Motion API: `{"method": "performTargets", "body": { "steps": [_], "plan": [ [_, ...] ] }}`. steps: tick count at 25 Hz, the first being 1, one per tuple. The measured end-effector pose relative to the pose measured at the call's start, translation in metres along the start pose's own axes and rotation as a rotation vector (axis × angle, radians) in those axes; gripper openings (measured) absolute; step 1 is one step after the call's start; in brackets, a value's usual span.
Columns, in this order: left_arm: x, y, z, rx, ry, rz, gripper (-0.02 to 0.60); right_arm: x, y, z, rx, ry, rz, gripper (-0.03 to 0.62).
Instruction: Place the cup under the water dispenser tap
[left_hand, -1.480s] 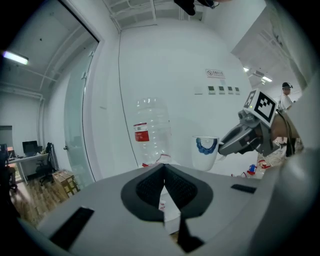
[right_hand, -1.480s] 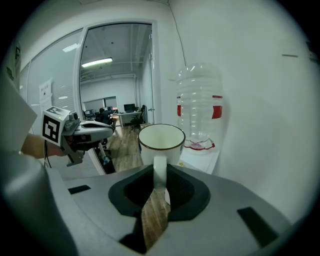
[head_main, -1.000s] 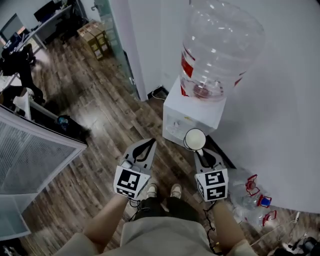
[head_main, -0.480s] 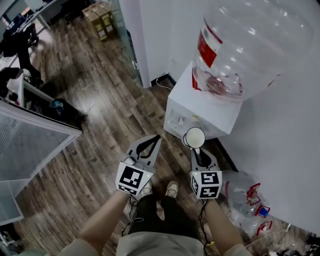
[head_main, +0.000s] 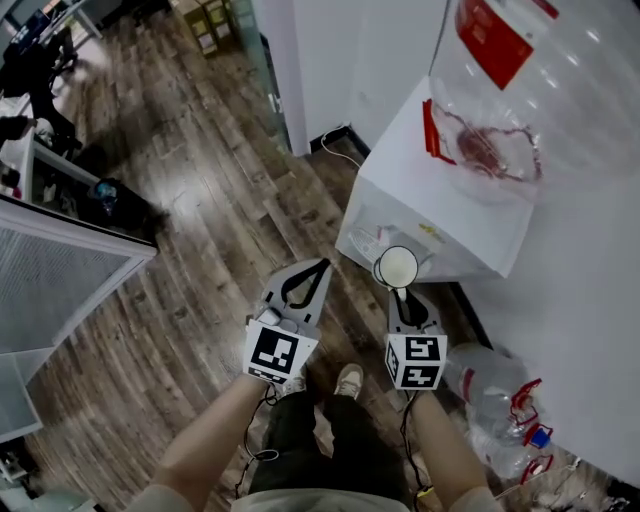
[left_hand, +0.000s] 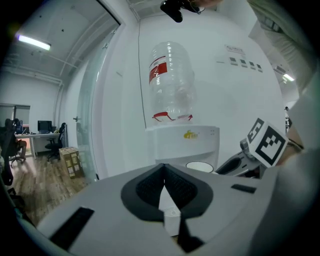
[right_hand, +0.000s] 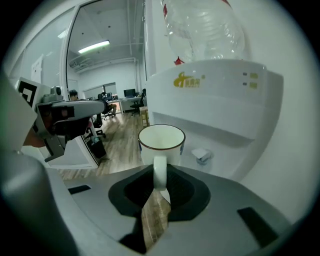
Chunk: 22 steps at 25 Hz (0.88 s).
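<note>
A white cup (head_main: 397, 267) with a dark rim is held upright by its handle in my right gripper (head_main: 400, 292), whose jaws are shut on the handle. In the right gripper view the cup (right_hand: 161, 142) hangs just in front of the white water dispenser (right_hand: 215, 95), left of a small tap (right_hand: 201, 155) in its recess. The dispenser (head_main: 440, 200) carries a large clear bottle (head_main: 530, 90) with a red label. My left gripper (head_main: 322, 266) is shut and empty, beside the right one. In the left gripper view the dispenser (left_hand: 182, 145) stands straight ahead.
Empty clear bottles (head_main: 500, 400) lie on the wooden floor at the right, by the white wall. A grey mesh panel (head_main: 50, 290) stands at the left. Cardboard boxes (head_main: 215, 15) sit far back beside a glass door. The person's shoes (head_main: 345, 380) show below the grippers.
Both grippers and the view have sunk lower and closer to the dispenser, which now fills more of the picture. The cup stays held in the right gripper.
</note>
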<state>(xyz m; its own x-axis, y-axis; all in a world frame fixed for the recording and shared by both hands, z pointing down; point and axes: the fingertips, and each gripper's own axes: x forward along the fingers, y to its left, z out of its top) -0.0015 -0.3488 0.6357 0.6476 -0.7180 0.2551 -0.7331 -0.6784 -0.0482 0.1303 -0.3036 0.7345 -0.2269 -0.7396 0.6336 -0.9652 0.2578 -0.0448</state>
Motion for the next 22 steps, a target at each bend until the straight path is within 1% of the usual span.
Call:
{"method": "performTargets", "body": {
  "steps": [5, 10, 15, 18, 22],
  "plan": [
    [0.021, 0.007, -0.047, -0.026, 0.021, -0.003, 0.006, 0.04, -0.004, -0.042, 0.003, 0.032, -0.02, 0.071],
    [0.043, 0.005, -0.086, -0.049, 0.043, -0.029, 0.006, 0.075, -0.01, -0.077, -0.003, 0.053, -0.036, 0.071],
    [0.06, 0.008, -0.12, -0.077, 0.066, -0.041, 0.006, 0.107, -0.021, -0.09, 0.0, 0.034, -0.061, 0.071],
    [0.069, 0.012, -0.131, -0.088, 0.059, -0.039, 0.006, 0.126, -0.025, -0.093, 0.002, 0.016, -0.066, 0.071],
    [0.08, 0.012, -0.145, -0.101, 0.06, -0.048, 0.006, 0.146, -0.026, -0.102, -0.026, 0.002, -0.074, 0.071]
  ]
}}
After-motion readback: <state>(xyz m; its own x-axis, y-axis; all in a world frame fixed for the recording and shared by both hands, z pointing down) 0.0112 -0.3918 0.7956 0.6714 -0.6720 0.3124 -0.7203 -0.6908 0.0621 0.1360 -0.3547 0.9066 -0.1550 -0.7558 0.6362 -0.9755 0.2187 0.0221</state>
